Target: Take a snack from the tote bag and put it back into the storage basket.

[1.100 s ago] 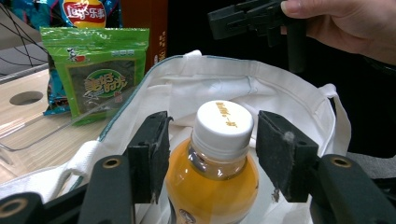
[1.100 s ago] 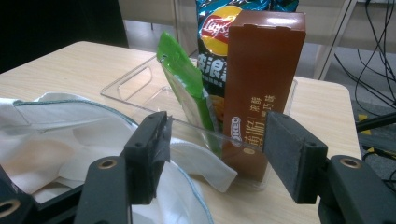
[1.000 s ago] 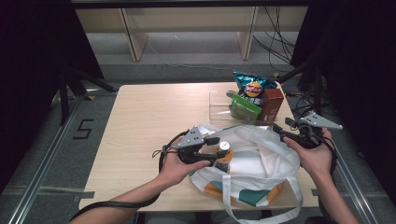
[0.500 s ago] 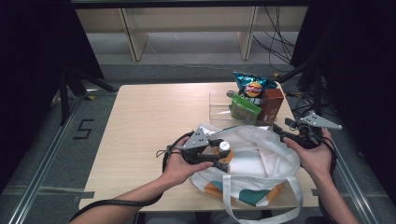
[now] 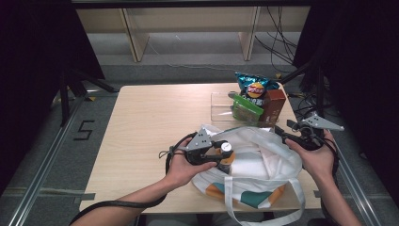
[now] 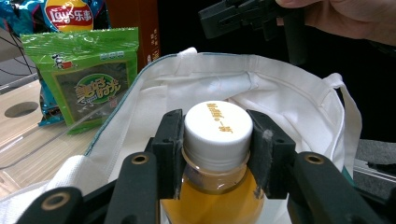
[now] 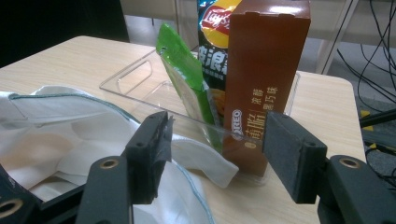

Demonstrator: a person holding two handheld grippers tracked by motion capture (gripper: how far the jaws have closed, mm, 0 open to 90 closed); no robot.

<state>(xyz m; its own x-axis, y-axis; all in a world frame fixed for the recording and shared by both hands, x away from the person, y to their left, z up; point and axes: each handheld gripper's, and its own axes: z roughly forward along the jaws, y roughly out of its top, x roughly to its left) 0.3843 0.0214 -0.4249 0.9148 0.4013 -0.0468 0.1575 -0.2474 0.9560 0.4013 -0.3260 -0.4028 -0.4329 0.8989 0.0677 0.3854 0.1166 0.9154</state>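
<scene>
A bottle of amber drink (image 5: 227, 155) with a white cap (image 6: 218, 128) stands upright in the mouth of a white tote bag (image 5: 263, 162) at the table's near edge. My left gripper (image 5: 221, 154) reaches in from the left. Its jaws have just been closing, and its pads (image 6: 169, 149) press on the cap and neck from both sides. My right gripper (image 5: 282, 133) is at the bag's right rim. Its jaws stand wide apart (image 7: 212, 158) over the white cloth (image 7: 70, 135), and nothing is pinched between them.
A clear plastic tray (image 5: 220, 101) sits behind the bag at the table's right. It holds a blue chips bag (image 5: 254, 84), a green seaweed packet (image 5: 245, 109) and a brown box (image 5: 274, 106). Light wood table (image 5: 155, 117) stretches to the left.
The left gripper's jaws have drawn in around the bottle's cap. Both hands and the bag have kept their places.
</scene>
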